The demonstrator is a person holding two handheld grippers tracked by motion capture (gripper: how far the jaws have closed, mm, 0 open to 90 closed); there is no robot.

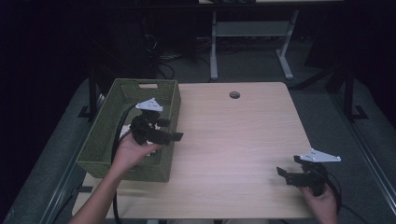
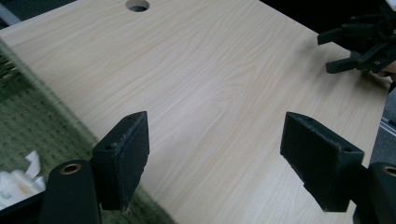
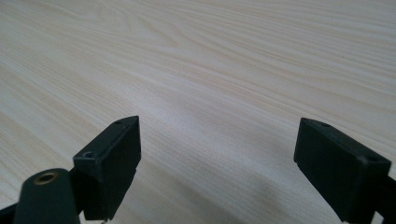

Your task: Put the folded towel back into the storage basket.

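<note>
1. Table (image 1: 233, 140) of pale wood takes up the middle of the high view, with a round hole (image 1: 235, 94) near its far edge; the dark floor around it is hard to make out.
2. Basket (image 1: 100, 135), green and woven, stands on the table's left side, one long wall along the table's left edge.
3. Left gripper (image 1: 170, 129) hangs over the basket's right wall, held by the left hand (image 1: 130, 151); its jaws point right, toward the bare wood, and stand wide apart with nothing between them.
4. Right gripper (image 1: 283, 173) sits low over the table's near right corner in the right hand (image 1: 322, 200), well apart from the basket; its jaws point left and are spread, holding nothing. The left gripper view shows it far off at the top right, cut by the frame edge.
5. Paper (image 2: 16, 179), white and crumpled, lies inside the basket at the lower left of the left gripper view, beside and below the left jaw, outside the gap. It is cut off by the frame and partly hidden by the gripper body, so its shape is unclear.
</note>
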